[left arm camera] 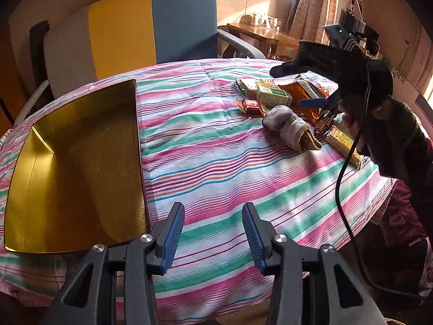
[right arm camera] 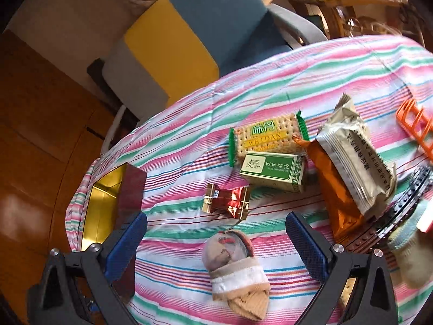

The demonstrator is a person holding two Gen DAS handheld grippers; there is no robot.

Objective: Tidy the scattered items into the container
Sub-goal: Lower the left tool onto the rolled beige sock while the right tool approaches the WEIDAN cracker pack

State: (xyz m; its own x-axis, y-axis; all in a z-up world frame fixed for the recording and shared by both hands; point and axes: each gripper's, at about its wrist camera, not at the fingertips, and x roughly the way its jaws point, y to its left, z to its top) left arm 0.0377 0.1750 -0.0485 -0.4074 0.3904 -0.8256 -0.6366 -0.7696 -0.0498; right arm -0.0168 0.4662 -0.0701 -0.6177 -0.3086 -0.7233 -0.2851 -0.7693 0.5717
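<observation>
I am working the two grippers over a round table (left arm camera: 216, 168) with a striped cloth. My right gripper (right arm camera: 216, 233) has its jaws standing wide apart with nothing between the pads, and the rolled sock (right arm camera: 235, 265) lies on the cloth just below and between the two blue fingers (right arm camera: 305, 243). This is the relation that matters for me. The sock's long axis runs roughly along the direction the gripper points, with the tan cuff end toward me and the rounded end away, so the pads would close across its short width, which I judge is a good way to take it.

My left gripper (left arm camera: 213, 235) is also open and empty. It hangs at the near edge of the table, just beside the near right corner of the gold container (left arm camera: 81, 168), which sits at the left edge of the table and looks empty inside. From there the sock (left arm camera: 289, 127) is well apart, toward the far right side, so the right hand is clearly the nearer one.

The other things, the cracker pack (right arm camera: 268, 135), the green box (right arm camera: 270, 172), the red sachet (right arm camera: 227, 201) and the silver packet (right arm camera: 351, 157), lie beyond the sock, further from my fingers. I think the sock comes first, then a carry to the left toward the container.
</observation>
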